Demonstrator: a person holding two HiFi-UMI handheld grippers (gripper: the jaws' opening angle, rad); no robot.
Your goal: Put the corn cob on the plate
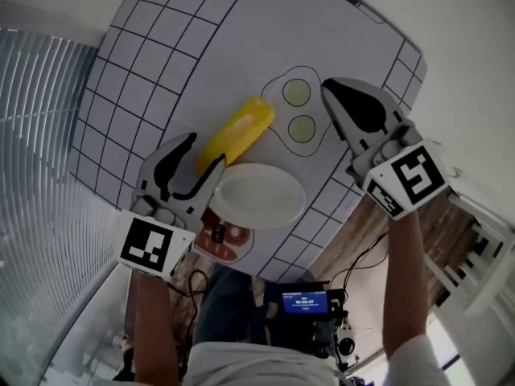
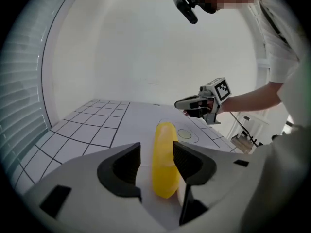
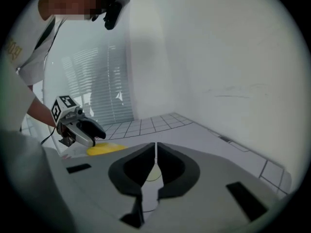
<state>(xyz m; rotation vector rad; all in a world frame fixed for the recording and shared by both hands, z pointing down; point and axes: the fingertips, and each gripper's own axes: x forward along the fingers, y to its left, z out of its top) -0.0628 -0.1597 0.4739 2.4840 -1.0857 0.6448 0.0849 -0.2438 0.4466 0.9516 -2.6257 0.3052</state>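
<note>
Currently my left tongs [image 1: 205,153] stand open around the corn cob [image 1: 237,135], probably to take hold of it. It lies mid-frame on the surface [image 1: 201,47], beside the plate [image 1: 257,195], not on it. My right tongs [image 1: 330,88] are closed, empty, and clear of the work at upper right.

White tabletop [image 1: 209,47], black grid lines toward its edges. Plain white wall [image 2: 146,47] behind. Slatted blinds [image 1: 40,119] along one side, daylight showing through. Wood-plank floor [image 1: 358,230] below, black cables [image 1: 358,265] trailing across it.

My work table [image 1: 161,55] (white, grid-marked) carries: corn cob [image 1: 237,131], lying flat, near end at rim of plate [image 1: 257,195]; plate adj.; green printed circles [image 1: 296,92] beyond.
</note>
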